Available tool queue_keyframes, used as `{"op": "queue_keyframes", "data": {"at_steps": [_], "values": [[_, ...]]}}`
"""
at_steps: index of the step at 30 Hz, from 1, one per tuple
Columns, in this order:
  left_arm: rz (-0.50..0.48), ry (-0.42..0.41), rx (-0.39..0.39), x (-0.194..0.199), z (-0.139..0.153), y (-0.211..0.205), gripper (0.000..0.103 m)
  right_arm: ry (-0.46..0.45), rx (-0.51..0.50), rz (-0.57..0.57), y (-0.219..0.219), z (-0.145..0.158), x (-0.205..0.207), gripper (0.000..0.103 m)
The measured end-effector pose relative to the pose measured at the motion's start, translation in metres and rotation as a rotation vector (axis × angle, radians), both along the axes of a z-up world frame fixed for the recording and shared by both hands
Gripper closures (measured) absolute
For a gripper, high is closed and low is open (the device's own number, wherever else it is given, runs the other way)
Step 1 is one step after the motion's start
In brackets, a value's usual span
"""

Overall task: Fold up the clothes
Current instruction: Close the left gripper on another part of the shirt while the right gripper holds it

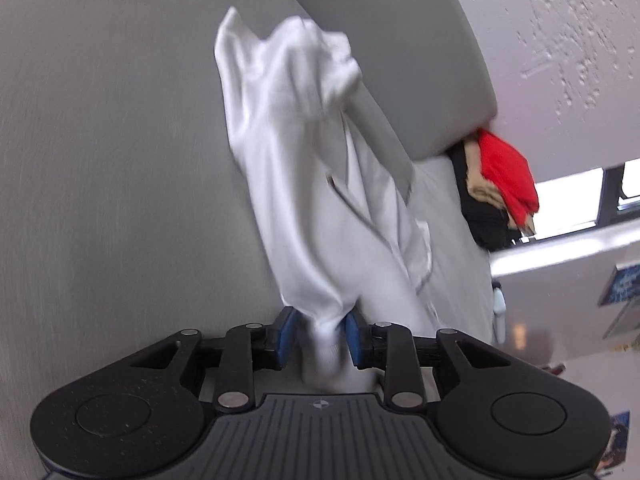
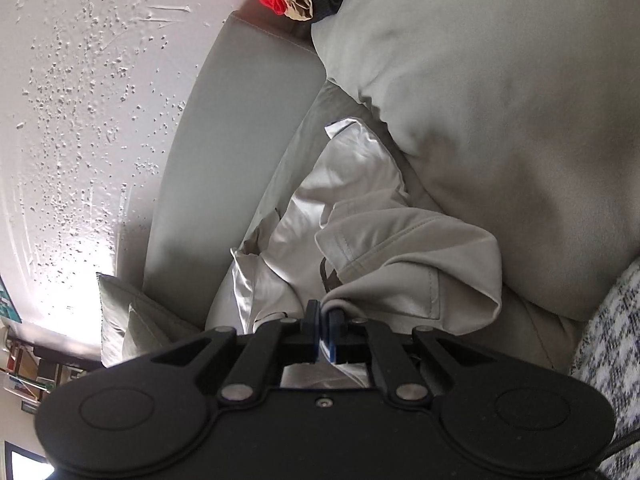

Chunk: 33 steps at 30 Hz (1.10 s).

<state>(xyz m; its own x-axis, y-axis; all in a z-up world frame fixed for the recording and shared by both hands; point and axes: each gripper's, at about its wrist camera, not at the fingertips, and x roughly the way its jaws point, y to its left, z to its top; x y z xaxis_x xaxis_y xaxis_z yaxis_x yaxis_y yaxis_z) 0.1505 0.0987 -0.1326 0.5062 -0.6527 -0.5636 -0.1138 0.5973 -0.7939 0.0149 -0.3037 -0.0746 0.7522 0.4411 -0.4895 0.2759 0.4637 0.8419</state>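
A white garment [image 1: 304,184] stretches away from my left gripper [image 1: 320,330] across a grey sofa seat. The blue pads press on a bunched end of the cloth, and the far end is crumpled. In the right wrist view the same pale garment [image 2: 400,264] lies rumpled on the sofa next to a shiny white cloth [image 2: 344,184]. My right gripper [image 2: 325,326] is shut on a thin fold of the garment's edge.
A grey sofa backrest [image 1: 400,60] and a large cushion [image 2: 480,100] flank the garment. A pile of red, tan and black clothes [image 1: 504,172] sits at the sofa's far end. A textured white wall [image 2: 80,120] stands behind. A patterned checked fabric [image 2: 612,352] lies at the right.
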Motion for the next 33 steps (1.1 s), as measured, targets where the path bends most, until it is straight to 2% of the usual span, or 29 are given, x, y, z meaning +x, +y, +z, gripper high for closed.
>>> {"op": "queue_keyframes", "data": {"at_steps": [4,7,10,12,15,17,22,26,29,33], "values": [[0.037,-0.042,0.077,0.004,0.013,0.006,0.073,-0.01,-0.059,-0.065,-0.006,0.004,-0.001,0.099],[0.031,-0.085,0.122,0.0,0.023,0.009,0.068,-0.05,-0.168,-0.203,-0.023,0.019,-0.003,0.1],[0.058,-0.094,0.131,-0.007,0.025,0.024,0.068,-0.006,-0.241,-0.292,-0.04,0.022,0.014,0.1],[0.085,-0.075,0.111,-0.004,0.021,0.029,0.068,0.023,-0.287,-0.349,-0.052,0.023,0.026,0.1],[0.098,-0.042,0.05,0.002,0.011,0.031,0.068,0.082,-0.261,-0.358,-0.063,0.013,0.043,0.1],[0.092,-0.038,0.015,0.008,0.004,0.028,0.068,0.105,-0.267,-0.324,-0.062,0.007,0.049,0.1],[0.153,-0.034,-0.053,0.02,-0.01,0.028,0.067,0.134,-0.27,-0.283,-0.062,-0.007,0.055,0.099],[0.101,-0.043,0.013,0.034,-0.009,0.011,0.066,0.131,-0.258,-0.281,-0.063,-0.008,0.057,0.099],[0.087,-0.037,0.034,0.044,-0.009,0.004,0.065,0.125,-0.252,-0.274,-0.064,-0.01,0.06,0.099],[0.088,-0.036,0.012,0.049,-0.013,0.006,0.066,0.116,-0.239,-0.269,-0.064,-0.012,0.061,0.098]]}}
